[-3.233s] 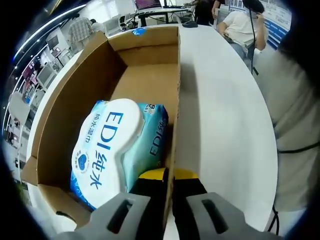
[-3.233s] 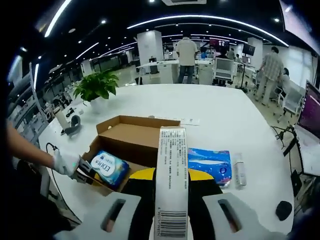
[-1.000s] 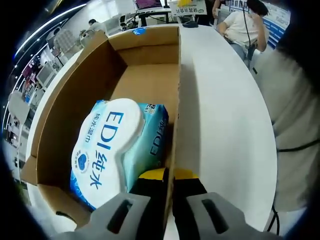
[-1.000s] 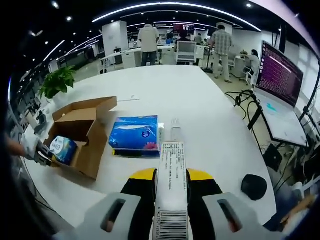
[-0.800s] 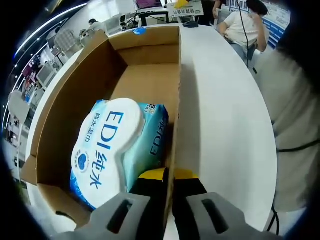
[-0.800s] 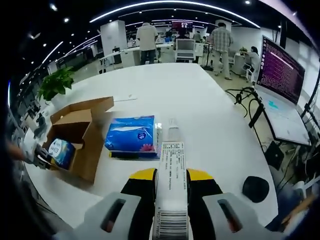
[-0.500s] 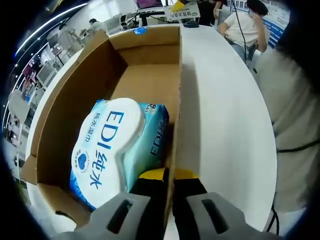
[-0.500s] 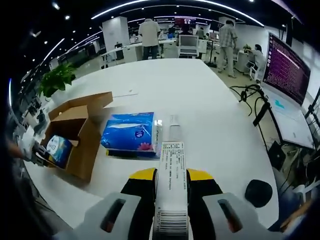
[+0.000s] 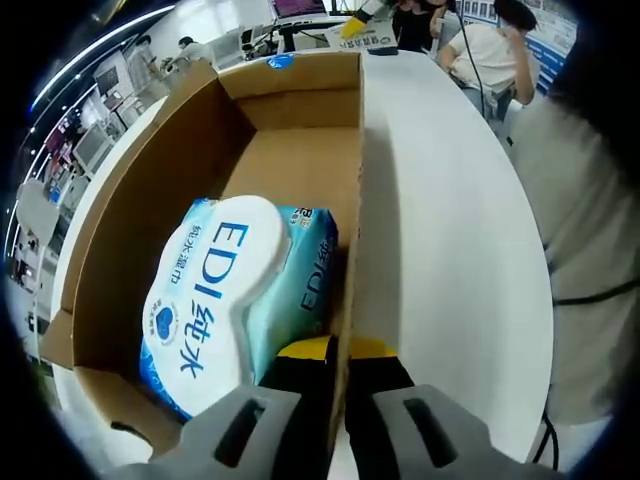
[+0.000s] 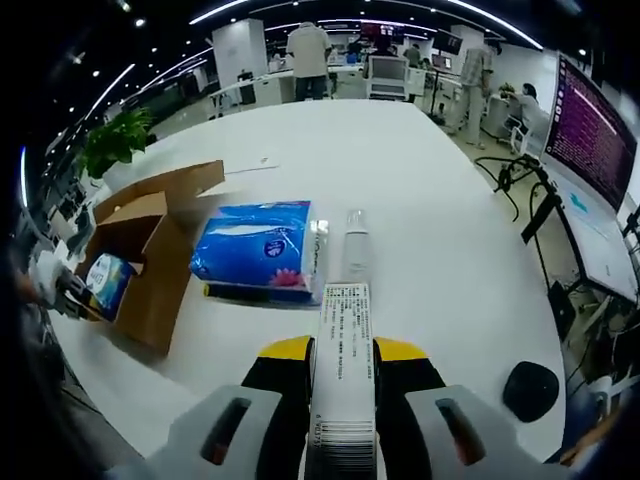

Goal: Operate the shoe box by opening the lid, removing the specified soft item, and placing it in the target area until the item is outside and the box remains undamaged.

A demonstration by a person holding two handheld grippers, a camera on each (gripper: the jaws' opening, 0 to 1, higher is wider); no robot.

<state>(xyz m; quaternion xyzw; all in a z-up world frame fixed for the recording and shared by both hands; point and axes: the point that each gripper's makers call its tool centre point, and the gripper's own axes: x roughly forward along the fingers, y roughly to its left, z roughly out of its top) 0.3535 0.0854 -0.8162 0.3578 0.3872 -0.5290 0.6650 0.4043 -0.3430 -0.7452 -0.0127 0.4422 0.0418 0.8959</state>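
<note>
Left gripper view
Left tool [image 9: 338, 352]: clenched on the near side wall of the shoe box [image 9: 130, 215], one jaw inside the box and one outside.
Shoe box: open, lid off, sitting on the white worktop [image 9: 450, 260].
Soft item: a blue and white wipes pack [image 9: 225, 300] printed "EDI", lying inside the box at the near end, touching the wall the tool gripped.
Box floor: bare cardboard beyond the pack, up to the far wall.
Background: a seated person [image 9: 490, 45] past the far end of the worktop.

Right gripper view
Right tool [image 10: 342, 352]: clenched on a long white lid [image 10: 343, 375], seen edge-on, with a printed label and barcode, standing up between the jaws.
Shoe box [image 10: 150, 255]: at the left of the worktop [image 10: 430, 200], open, well apart from this tool.
Wipes pack [image 10: 103, 282]: inside the box, at its left end.
Left tool [image 10: 75, 295]: at the box's left end, with a gloved hand [image 10: 45, 275] behind it.
Other things: a blue tissue pack [image 10: 255, 250] just beside the box on its right; a clear bottle [image 10: 356, 245] lying just right of the tissue pack; a potted plant [image 10: 115, 140] further back.
</note>
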